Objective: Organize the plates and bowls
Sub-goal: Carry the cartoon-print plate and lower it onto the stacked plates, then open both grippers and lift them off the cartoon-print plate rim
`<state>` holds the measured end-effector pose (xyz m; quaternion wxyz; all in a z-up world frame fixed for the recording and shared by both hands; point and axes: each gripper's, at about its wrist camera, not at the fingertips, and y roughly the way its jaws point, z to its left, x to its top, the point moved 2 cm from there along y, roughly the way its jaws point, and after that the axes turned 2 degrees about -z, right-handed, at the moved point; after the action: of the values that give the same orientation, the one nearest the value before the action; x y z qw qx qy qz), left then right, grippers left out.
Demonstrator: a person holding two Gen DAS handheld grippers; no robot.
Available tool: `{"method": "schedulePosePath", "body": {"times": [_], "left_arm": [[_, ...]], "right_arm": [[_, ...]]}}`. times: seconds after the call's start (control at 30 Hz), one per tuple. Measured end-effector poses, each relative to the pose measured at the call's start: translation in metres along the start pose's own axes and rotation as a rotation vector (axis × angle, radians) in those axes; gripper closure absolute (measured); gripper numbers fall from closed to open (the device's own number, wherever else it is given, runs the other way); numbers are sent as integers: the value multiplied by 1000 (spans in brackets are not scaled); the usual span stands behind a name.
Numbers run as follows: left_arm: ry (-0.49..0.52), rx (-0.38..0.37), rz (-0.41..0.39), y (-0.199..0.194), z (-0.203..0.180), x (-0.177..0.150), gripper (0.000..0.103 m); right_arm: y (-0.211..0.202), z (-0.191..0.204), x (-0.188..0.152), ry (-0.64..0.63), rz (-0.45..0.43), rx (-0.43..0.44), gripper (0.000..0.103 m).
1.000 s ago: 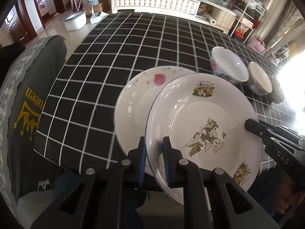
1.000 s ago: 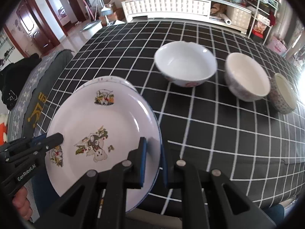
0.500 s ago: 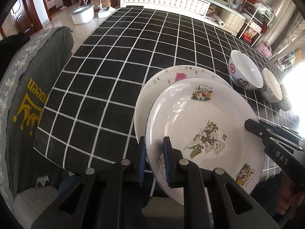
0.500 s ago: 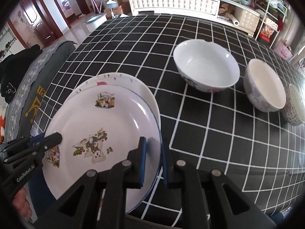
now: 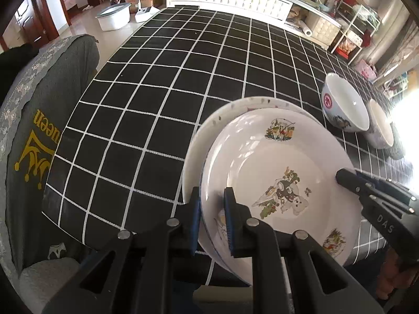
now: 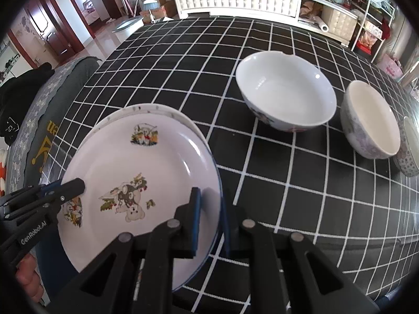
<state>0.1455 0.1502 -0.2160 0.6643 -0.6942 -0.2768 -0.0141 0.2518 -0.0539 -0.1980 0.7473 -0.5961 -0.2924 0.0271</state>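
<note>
Black grid tablecloth (image 5: 162, 99), white tufted bench (image 6: 235, 0) behind.

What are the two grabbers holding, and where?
Both hold the cartoon plate by its rim: left hand-held gripper on one edge, right hand-held gripper opposite.

Strong daylight is pouring in from the right of the left wrist view, blowing that edge out to pure white and washing over the small bowl (image 5: 381, 128) there. Glare is streaking across the cartoon plate (image 5: 277, 183) and glinting inside the large bowl (image 6: 285, 94). The bowls are casting soft shadows on the checked tablecloth (image 6: 301, 183). Both fisheye views are bending the grid lines hard toward the rims, where dark vignetting is closing in. Focus is staying crisp, with no motion blur showing.
</note>
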Motion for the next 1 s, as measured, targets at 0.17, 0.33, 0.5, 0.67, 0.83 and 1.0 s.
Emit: {"method": "schedulePosePath", "body": {"times": [0.17, 0.33, 0.5, 0.67, 0.83, 1.0], "left_arm": [[-21, -11, -4, 1, 3, 5, 88], [-52, -39, -5, 0, 8, 5, 88], [-58, -18, -3, -3, 5, 3, 88], [-53, -20, 3, -6, 1, 2, 80], [-57, -32, 19, -9, -1, 0, 71], [-37, 6, -13, -19, -1, -1, 65]], "right_arm": [[5, -2, 4, 13, 10, 17, 84], [6, -4, 4, 13, 7, 41, 84], [3, -4, 3, 10, -4, 33, 84], [1, -6, 2, 19, -2, 30, 84], [2, -4, 1, 14, 11, 35, 83], [-1, -6, 0, 29, 8, 41, 71]]}}
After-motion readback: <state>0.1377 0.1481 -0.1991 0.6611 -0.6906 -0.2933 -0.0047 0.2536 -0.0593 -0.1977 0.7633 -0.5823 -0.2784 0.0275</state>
